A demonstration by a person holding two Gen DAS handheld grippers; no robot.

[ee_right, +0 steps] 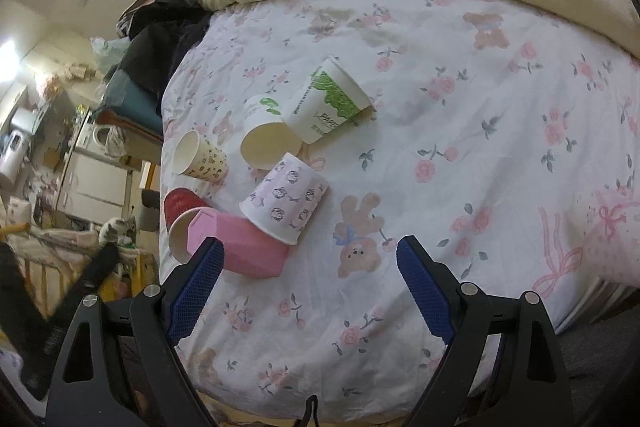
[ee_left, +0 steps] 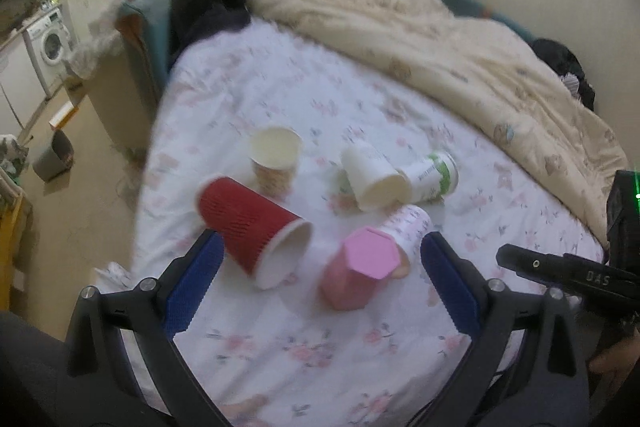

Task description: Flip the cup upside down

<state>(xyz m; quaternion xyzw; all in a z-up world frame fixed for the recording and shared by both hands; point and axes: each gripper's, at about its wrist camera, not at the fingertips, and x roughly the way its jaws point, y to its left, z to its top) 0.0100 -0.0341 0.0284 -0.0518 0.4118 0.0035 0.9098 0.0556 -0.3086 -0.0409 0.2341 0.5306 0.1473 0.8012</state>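
Both the left gripper [ee_left: 322, 281] and right gripper [ee_right: 310, 285] hover spread wide, empty, above the toppled cups [ee_right: 285, 197].

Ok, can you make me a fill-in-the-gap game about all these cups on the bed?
1. The ribbed cup lying on its side is coloured ____.
2. The only cup standing upright has a ____ print.
3. The left hand-held gripper is ____ and holds nothing.
4. The cups lie on a ____ sheet.

Missing words: red; bear; open; flowery
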